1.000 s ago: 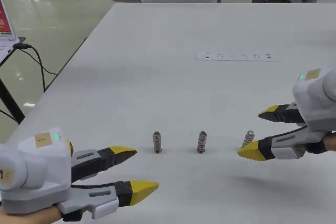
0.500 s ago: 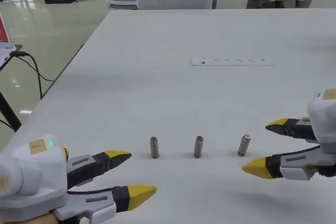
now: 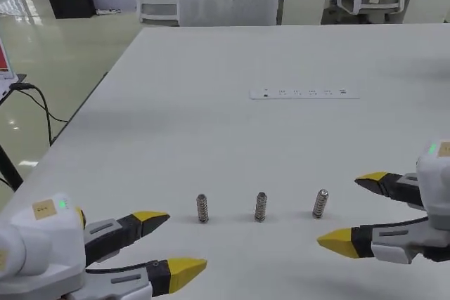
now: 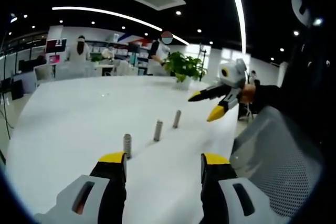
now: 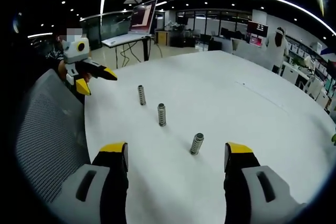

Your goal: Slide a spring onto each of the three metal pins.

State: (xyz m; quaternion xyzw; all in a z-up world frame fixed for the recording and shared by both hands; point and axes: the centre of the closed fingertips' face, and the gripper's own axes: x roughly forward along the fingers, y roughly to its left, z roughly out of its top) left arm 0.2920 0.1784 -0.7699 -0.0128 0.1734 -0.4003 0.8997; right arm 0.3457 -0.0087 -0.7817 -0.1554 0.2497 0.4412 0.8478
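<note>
Three metal pins stand in a row on the white table, each with a spring around it: the left pin (image 3: 202, 208), the middle pin (image 3: 261, 206) and the right pin (image 3: 320, 203). The right pin (image 5: 197, 143) leans slightly and stands just ahead of my right gripper (image 5: 176, 155). The left pin (image 4: 127, 145) stands just ahead of my left gripper (image 4: 163, 161). My left gripper (image 3: 171, 242) is open and empty at the lower left. My right gripper (image 3: 350, 210) is open and empty at the right, a short way from the right pin.
A white power strip (image 3: 304, 93) lies flat farther back on the table (image 3: 211, 103). Office chairs (image 3: 228, 3) stand beyond the far edge. A cable (image 3: 39, 107) hangs off to the left, past the table's left edge.
My right gripper has drawn back from the right pin, which it was next to a second ago. The head camera has tilted, shifting the whole scene down.
</note>
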